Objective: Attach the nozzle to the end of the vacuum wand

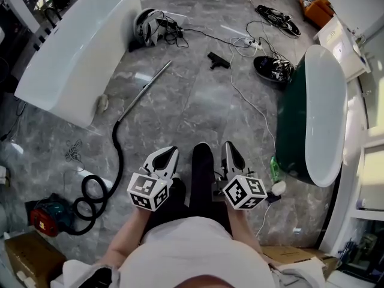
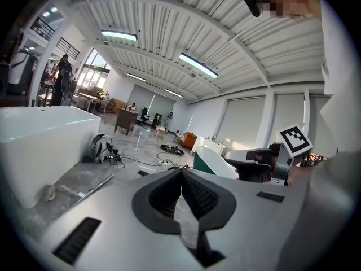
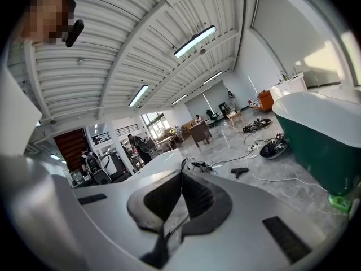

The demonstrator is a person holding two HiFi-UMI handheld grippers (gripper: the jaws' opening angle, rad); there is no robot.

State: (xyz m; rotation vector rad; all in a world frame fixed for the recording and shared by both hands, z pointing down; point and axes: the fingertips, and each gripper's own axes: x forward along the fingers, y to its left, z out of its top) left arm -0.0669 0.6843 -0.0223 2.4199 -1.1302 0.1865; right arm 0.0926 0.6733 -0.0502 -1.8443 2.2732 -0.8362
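- Head view: the left tool (image 1: 166, 155) and the right tool (image 1: 231, 149) are held low in front of the person, side by side, one on each side of a dark trouser leg (image 1: 202, 171); each points forward over the grey marble floor (image 1: 198, 107).
- Head view: the vacuum wand (image 1: 147, 87) lies flat on the floor just beside the white bathtub (image 1: 78, 41). A black hose (image 1: 117, 152) runs from its near end to a coil by the red vacuum body (image 1: 45, 216).
- Head view: the small black nozzle (image 1: 218, 60) lies on the floor well apart from the wand's far end, among loose cables; a green bathtub (image 1: 312, 119) stands at the right.
- Left gripper view: the left tool (image 2: 181, 173) has its jaws pressed together with nothing between them. Beyond them are the wand (image 2: 96, 186) and the nozzle (image 2: 142, 173) on the floor.
- Right gripper view: the right tool (image 3: 181, 176) also has its jaws pressed together and holds nothing. The nozzle (image 3: 240, 172) lies ahead on the floor, left of the green bathtub (image 3: 321, 134).
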